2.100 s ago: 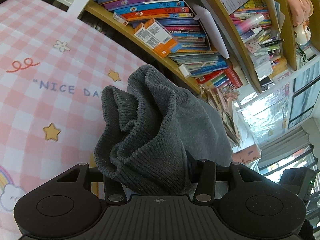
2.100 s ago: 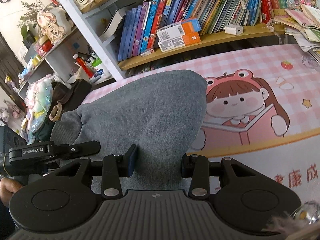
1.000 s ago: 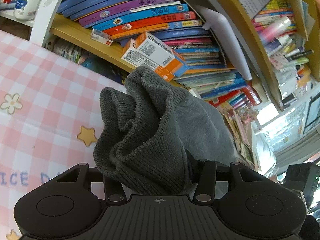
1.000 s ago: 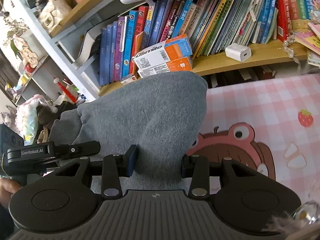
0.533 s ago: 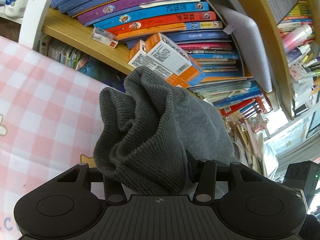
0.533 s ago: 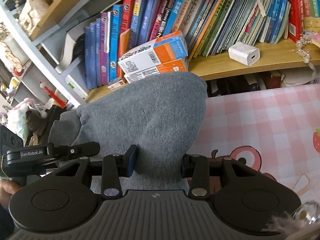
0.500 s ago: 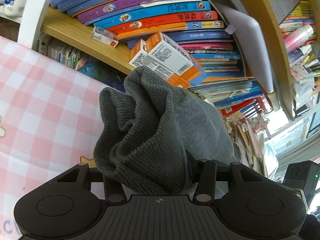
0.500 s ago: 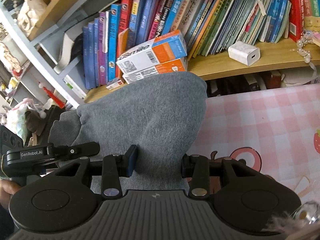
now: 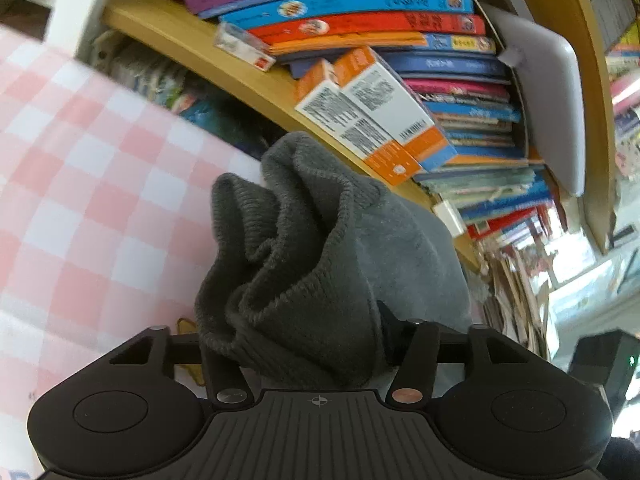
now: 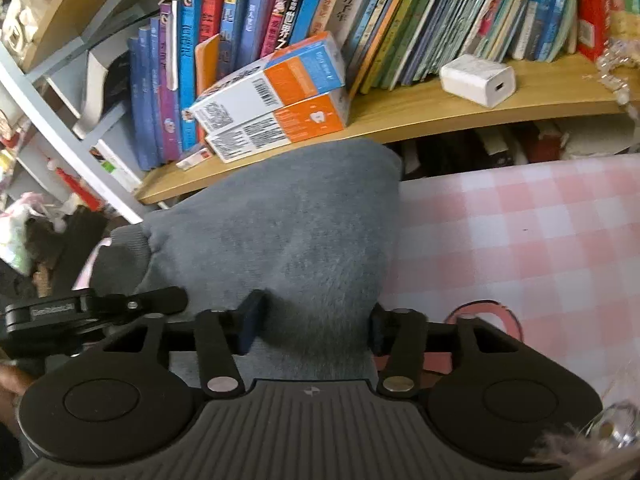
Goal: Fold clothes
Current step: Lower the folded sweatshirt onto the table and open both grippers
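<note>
1. The left tongs (image 9: 308, 344) are closed on a bunched, ribbed dark hem of the grey garment (image 9: 304, 264); the knit is piled up between the two arms and stands above them.
2. The right tongs (image 10: 312, 320) are clamped on a smoother, lighter part of the same grey garment (image 10: 288, 232), which rises in a broad hump straight ahead of the fingers (image 10: 250, 316).
3. The garment is held up off the surface by both tongs; its far edge is seen in front of the shelf board.
4. To the left of the right tongs, the other tool is seen, with a hand (image 10: 10, 380) partly in view at the frame edge.
5. Beneath and beside both tongs, a pink-and-white checked cloth (image 10: 520, 240) is spread; a printed cartoon outline is partly visible on it near the right tongs.
6. Beyond the garment, a wooden shelf (image 10: 440, 116) is noted, loaded with books (image 10: 248, 32).
7. Two orange-and-white boxes (image 10: 276, 96) are stacked on the shelf just past the garment's top edge.
8. A white charger block (image 10: 478, 80) lies on the shelf, farther right of the boxes.
</note>
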Motion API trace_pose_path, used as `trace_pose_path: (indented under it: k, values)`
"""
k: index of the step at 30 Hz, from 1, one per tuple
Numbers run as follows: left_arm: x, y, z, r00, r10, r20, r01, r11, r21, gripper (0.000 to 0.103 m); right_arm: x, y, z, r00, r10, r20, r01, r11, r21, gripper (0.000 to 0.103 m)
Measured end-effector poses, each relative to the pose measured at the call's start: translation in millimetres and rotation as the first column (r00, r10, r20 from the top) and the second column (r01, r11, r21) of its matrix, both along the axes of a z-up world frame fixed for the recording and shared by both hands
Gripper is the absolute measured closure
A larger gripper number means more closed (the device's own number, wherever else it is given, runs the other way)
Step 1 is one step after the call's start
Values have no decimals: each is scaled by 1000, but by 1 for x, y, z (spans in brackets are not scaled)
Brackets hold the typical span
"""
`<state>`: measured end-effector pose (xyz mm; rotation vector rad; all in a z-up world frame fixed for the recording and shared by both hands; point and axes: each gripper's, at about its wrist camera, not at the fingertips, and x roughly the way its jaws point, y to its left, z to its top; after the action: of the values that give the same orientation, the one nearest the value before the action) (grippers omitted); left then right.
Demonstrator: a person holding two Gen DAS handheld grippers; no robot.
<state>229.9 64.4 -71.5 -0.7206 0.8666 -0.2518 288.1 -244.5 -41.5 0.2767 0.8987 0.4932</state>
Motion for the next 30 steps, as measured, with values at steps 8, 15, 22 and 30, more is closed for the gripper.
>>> trace_pose_path:
  k: [8, 15, 22, 30]
  values:
    - [-22, 6, 11, 997, 74, 33, -76, 995, 62, 30, -17, -1, 10, 995, -69, 76, 75, 994, -81, 27]
    - [-56, -1, 25, 993, 88, 82, -101, 981, 164, 27, -54, -11, 13, 988, -119, 99, 129, 987, -100, 23]
    - [-88, -16, 31, 996, 52, 69, -69, 959, 276, 27, -94, -14, 11, 984, -159, 85, 169, 977, -132, 23]
    - [-130, -46, 39, 996, 39, 74, -64, 930, 362, 27, -143, -7, 12, 978, -164, 132, 187, 963, -192, 23]
